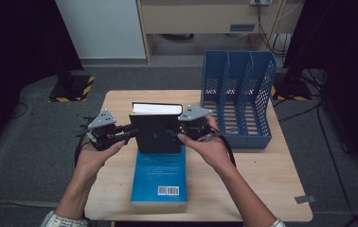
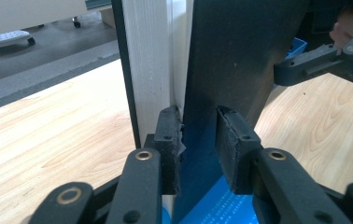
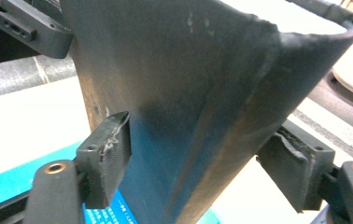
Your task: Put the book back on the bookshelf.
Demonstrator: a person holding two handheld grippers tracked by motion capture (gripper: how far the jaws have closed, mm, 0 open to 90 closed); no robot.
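Note:
A thick black book (image 1: 156,127) stands upright on its lower edge over a blue book (image 1: 160,177) that lies flat on the wooden table (image 1: 262,189). My left gripper (image 1: 133,134) is at the black book's left edge. In the left gripper view its jaws (image 2: 198,140) pinch the black cover (image 2: 230,56) beside the white pages. My right gripper (image 1: 176,135) is at the book's right edge. In the right gripper view it (image 3: 202,156) spans the book's rounded spine (image 3: 174,70), a pad against each cover. The blue book (image 3: 6,191) lies below.
A blue three-slot file holder (image 1: 238,104) stands at the table's back right, slots facing the person. A hand holds each gripper, forearms entering from the near edge. Bare wood shows left of the books (image 2: 48,140). Grey floor surrounds the table.

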